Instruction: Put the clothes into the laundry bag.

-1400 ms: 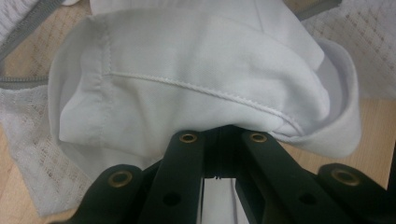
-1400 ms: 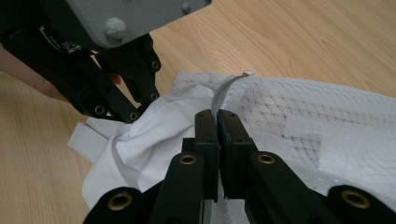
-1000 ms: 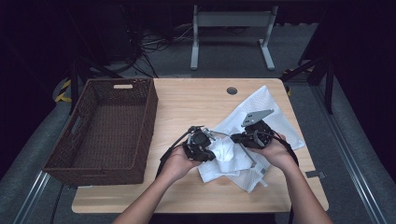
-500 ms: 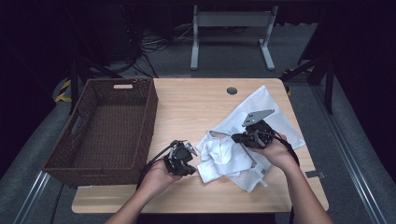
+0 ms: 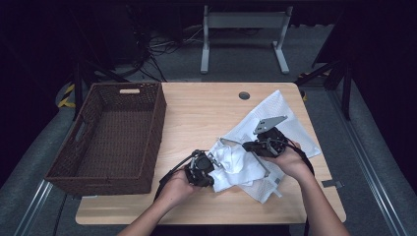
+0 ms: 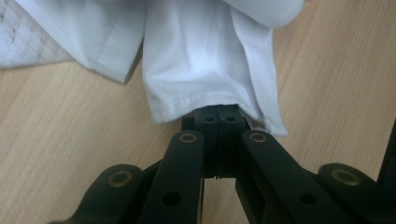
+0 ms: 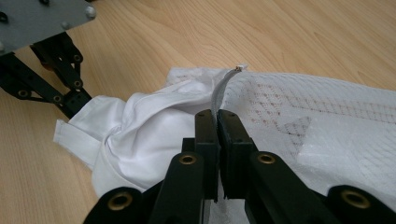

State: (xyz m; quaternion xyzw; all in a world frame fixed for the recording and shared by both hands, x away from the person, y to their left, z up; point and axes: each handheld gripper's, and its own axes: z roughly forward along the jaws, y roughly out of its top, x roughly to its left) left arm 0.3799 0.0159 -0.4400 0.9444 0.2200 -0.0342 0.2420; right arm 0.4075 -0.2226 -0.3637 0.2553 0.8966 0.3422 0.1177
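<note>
A white mesh laundry bag (image 5: 291, 124) lies on the right half of the wooden table (image 5: 201, 110). A white garment (image 5: 235, 163) bunches out of its near-left side. My left gripper (image 5: 212, 159) is shut on the garment's hem (image 6: 196, 60), jaws pressed together at the stitched edge (image 6: 218, 113). My right gripper (image 5: 244, 145) is shut on the bag's edge beside a thin grey strip (image 7: 221, 88), with the mesh (image 7: 327, 109) spreading to its right. In the right gripper view, the left gripper (image 7: 78, 104) pinches the garment (image 7: 140, 126) at the left.
A dark woven basket (image 5: 159, 118) stands on the table's left side, open at the top. A round cable hole (image 5: 244, 95) sits near the far edge. Bare wood lies between basket and bag. Beyond the table are a metal stand and cables on the floor.
My left gripper has moved toward the near edge and slightly left, drawing the white garment out from the bag with it. The right gripper has stayed where it was.
</note>
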